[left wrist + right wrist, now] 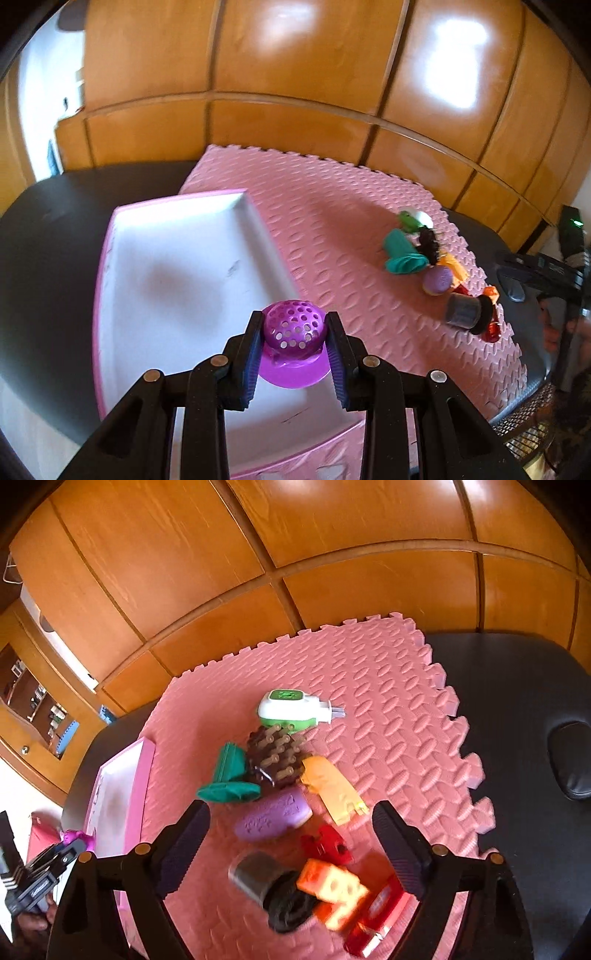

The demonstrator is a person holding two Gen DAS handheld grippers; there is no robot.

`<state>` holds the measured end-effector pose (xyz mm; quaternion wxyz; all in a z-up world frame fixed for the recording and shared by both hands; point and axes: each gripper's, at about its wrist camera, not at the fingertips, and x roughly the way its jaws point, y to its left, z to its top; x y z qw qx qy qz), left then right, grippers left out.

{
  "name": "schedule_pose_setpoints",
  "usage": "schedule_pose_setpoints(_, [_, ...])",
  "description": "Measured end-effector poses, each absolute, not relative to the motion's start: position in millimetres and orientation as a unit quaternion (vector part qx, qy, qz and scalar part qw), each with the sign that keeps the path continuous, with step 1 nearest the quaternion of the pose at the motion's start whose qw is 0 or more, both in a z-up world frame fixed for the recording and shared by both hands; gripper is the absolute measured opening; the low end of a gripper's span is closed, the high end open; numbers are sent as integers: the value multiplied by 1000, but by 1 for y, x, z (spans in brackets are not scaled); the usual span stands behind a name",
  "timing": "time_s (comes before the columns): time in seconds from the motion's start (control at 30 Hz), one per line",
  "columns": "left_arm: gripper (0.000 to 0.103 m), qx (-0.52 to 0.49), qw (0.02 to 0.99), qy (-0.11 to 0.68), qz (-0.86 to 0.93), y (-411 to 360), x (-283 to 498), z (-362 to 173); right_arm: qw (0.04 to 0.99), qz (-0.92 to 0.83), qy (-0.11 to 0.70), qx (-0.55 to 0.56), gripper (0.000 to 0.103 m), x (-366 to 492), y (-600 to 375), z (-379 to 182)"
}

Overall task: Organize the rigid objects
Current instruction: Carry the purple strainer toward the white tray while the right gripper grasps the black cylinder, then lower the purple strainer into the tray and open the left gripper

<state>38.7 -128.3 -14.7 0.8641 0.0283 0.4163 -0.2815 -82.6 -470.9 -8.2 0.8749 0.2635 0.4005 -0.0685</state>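
A purple strainer (294,329) is clamped between the pads of the left gripper (294,354) and is held over the near right corner of the white tray (177,266), which is otherwise bare. The right gripper (291,840) is spread wide with nothing between its pads, and it is poised above the pile on the pink mat (388,686): a purple tube (273,814), a grey cylinder (258,878), red clips (327,845) and an orange block (332,882), all touching or overlapping. If the strainer is released here, so near the rim, it could be tipped out onto the mat, since its domed shape may roll. At the pile, two pieces could be caught at once, or neighbours could be knocked aside, because they are packed so closely together.
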Motion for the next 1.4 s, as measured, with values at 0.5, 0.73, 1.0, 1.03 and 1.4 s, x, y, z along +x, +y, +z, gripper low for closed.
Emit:
schedule_pose_setpoints(0.5, [33, -14, 867, 420, -268, -90, 36, -20, 766, 40, 611, -195, 68, -34, -340, -48])
schedule_pose_setpoints(0.73, [33, -27, 866, 430, -254, -75, 49, -28, 784, 8, 596, -176, 48, -35, -351, -49])
schedule_pose_setpoints(1.0, [33, -50, 860, 448, -239, -59, 82, -35, 820, -11, 558, -122, 48, -39, -342, -43])
schedule_pose_setpoints(1.03, [33, -46, 861, 449, -236, -58, 87, -36, 816, -15, 565, -118, 48, -39, -344, -47])
schedule_pose_setpoints(1.4, [33, -29, 871, 445, -204, -60, 159, -35, 831, -32, 550, -77, 44, -44, -348, -55])
